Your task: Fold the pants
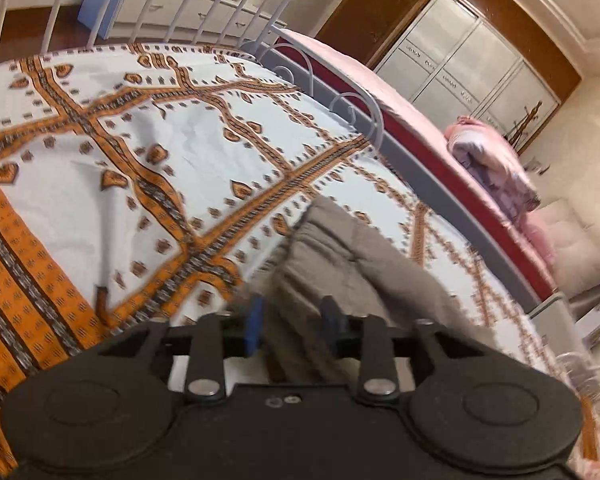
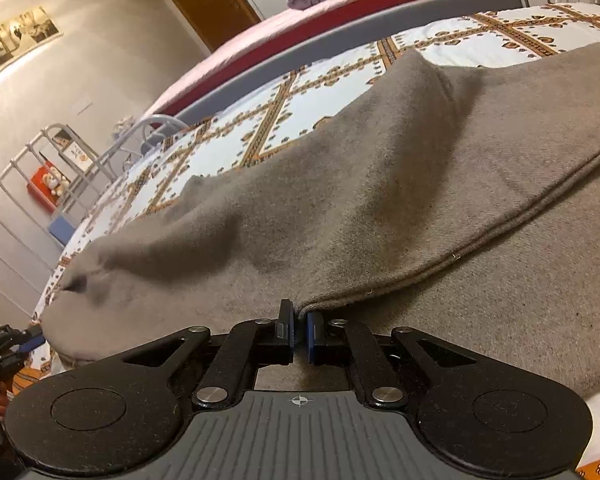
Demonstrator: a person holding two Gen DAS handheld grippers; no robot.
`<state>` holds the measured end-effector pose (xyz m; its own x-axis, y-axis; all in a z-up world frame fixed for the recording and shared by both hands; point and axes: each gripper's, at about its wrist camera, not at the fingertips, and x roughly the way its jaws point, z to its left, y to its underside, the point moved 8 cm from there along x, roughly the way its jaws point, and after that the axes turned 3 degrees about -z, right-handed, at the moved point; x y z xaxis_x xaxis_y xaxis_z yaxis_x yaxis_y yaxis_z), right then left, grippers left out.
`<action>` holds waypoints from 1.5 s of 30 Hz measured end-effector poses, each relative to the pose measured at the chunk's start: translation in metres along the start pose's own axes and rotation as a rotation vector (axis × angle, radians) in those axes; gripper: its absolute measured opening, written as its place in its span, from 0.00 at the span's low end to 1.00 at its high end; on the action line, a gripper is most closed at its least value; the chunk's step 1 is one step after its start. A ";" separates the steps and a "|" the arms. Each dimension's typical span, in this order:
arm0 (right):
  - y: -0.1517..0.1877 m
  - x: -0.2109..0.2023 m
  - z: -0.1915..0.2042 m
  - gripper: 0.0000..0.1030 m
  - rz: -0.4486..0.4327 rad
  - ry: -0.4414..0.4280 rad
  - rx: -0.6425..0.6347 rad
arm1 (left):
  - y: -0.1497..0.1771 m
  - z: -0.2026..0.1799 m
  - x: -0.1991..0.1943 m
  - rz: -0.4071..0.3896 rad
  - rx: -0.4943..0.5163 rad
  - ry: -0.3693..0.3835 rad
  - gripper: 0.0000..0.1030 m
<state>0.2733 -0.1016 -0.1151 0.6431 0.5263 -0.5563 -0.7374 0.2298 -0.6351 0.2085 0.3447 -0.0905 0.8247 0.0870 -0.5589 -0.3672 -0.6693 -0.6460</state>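
Grey-brown pants [image 2: 380, 184] lie across a bed covered by a white sheet with an orange pattern [image 2: 300, 112]. My right gripper [image 2: 300, 332] is shut on the hem of an upper layer of the pants, near their front edge. In the left wrist view the pants [image 1: 340, 256] reach in from the lower right. My left gripper [image 1: 292, 320] is open, its blue pads on either side of the pants' edge with a wide gap between them. The left gripper also shows at the far left of the right wrist view [image 2: 24, 344], at the pants' end.
A grey metal bed rail [image 1: 420, 168] runs along the far side, with a second bed in pink bedding [image 1: 492, 160] beyond it. White metal bars [image 1: 148, 4] stand at the bed's end. A wardrobe [image 1: 460, 64] fills the back wall.
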 end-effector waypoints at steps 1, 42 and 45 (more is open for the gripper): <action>-0.004 -0.003 -0.002 0.05 -0.009 -0.003 0.005 | 0.001 -0.002 0.000 0.003 -0.013 0.006 0.30; -0.050 -0.068 -0.045 0.22 -0.052 0.041 -0.082 | 0.012 -0.083 -0.001 0.072 0.294 -0.027 0.46; -0.068 -0.080 -0.083 0.22 -0.070 0.126 -0.026 | 0.035 -0.091 0.016 0.130 0.328 -0.054 0.47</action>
<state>0.2890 -0.2268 -0.0721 0.7149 0.4025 -0.5718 -0.6852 0.2400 -0.6877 0.2483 0.2554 -0.0743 0.7410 0.0617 -0.6687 -0.5936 -0.4054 -0.6952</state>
